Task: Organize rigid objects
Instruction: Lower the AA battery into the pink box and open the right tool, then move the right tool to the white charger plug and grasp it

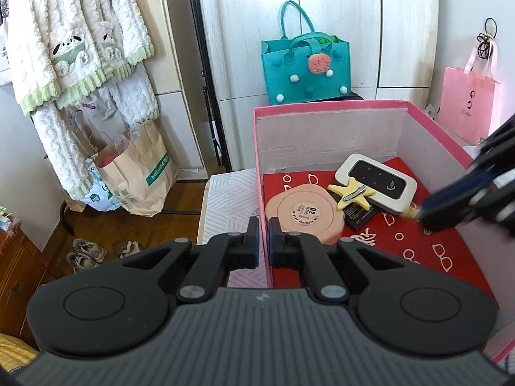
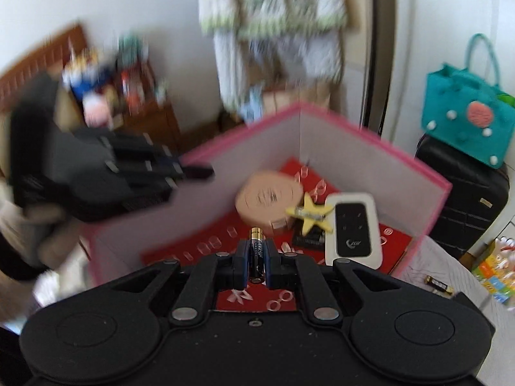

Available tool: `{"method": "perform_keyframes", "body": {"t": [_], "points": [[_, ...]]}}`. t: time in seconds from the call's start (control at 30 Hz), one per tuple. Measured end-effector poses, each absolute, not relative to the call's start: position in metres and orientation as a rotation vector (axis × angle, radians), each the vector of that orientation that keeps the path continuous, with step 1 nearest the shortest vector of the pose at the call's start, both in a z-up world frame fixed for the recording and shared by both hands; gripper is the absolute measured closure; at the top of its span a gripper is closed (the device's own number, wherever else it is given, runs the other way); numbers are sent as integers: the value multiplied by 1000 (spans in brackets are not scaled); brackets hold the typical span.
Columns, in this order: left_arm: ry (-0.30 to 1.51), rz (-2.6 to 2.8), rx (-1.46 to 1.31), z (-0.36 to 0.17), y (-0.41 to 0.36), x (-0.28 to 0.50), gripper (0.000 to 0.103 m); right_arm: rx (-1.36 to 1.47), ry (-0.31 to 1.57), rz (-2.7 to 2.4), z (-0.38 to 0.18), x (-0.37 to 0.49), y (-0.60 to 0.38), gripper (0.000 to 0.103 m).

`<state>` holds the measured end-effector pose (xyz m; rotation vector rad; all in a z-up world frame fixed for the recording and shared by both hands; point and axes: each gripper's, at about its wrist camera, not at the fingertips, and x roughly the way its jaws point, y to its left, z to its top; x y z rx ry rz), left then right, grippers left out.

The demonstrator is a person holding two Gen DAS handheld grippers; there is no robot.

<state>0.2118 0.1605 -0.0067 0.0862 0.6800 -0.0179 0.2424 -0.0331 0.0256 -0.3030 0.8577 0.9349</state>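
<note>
The battery (image 2: 256,254) sits pinched lengthwise between the pads of the right hand-held gripper (image 2: 256,259), poised above the near part of the pink box (image 2: 415,157). Inside, on the red lining, lie a round peach case (image 2: 267,201), a yellow star clip (image 2: 310,214) and a white router (image 2: 352,230), all towards the far right. To do this well, lower the battery over the bare red floor on the near left before letting go, so it cannot roll onto the clip. The left hand-held gripper (image 1: 264,241) is clamped on the box's left wall, steadying it. A second battery (image 2: 439,284) lies outside, right of the box.
</note>
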Motion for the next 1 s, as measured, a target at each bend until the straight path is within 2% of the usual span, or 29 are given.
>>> {"method": "perform_keyframes", "body": {"t": [0.17,0.3,0.43,0.7,1.0], "points": [[677,-19,58,-7,162,212,97,-453,920,944,1,253,-12,91],[678,-13,84,-6,158,212,97,-482,863,883,3,258,-17,87],[677,-14,90,-7,158,212,97,-335,845,893,22,256,-46,87],[677,-13,73,-6,160,213,97,-97,690,819,60,230,-118,87],[676,-8,72,-6,159,212,97,64,724,558,20,215,-195,82]]}}
